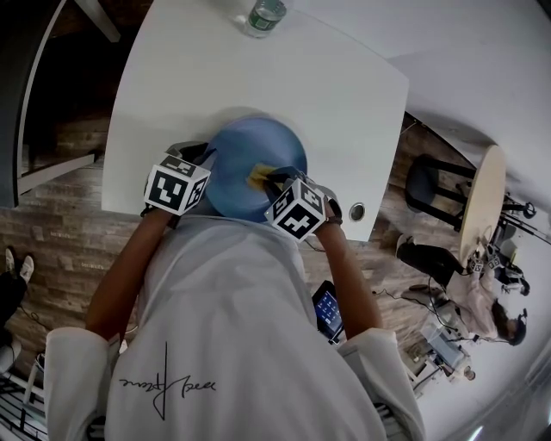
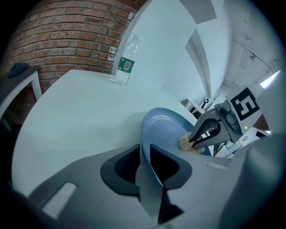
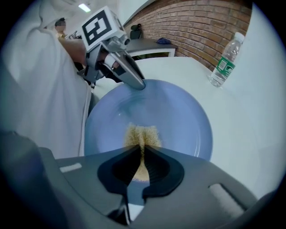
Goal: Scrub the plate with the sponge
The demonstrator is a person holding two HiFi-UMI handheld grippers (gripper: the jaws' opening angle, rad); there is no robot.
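A blue plate [image 1: 245,168] lies on the white table [image 1: 344,95] at its near edge. My left gripper [image 2: 149,179] straddles the plate's left rim [image 2: 147,134]. The rim runs between the jaws, with a dark gap on its right side, so the pads do not press it. My right gripper [image 3: 142,167] is shut on a yellow sponge [image 3: 142,136], which rests on the plate's inner face [image 3: 178,116]. The sponge [image 1: 260,177] sits near the plate's middle. The right gripper's fingers and the sponge [image 2: 190,143] also show in the left gripper view.
A plastic water bottle [image 1: 265,15] stands at the table's far edge, well beyond the plate. A round hole [image 1: 356,211] sits in the table near its right corner. A stool [image 1: 426,185] and a seated person [image 1: 482,284] are on the floor to the right.
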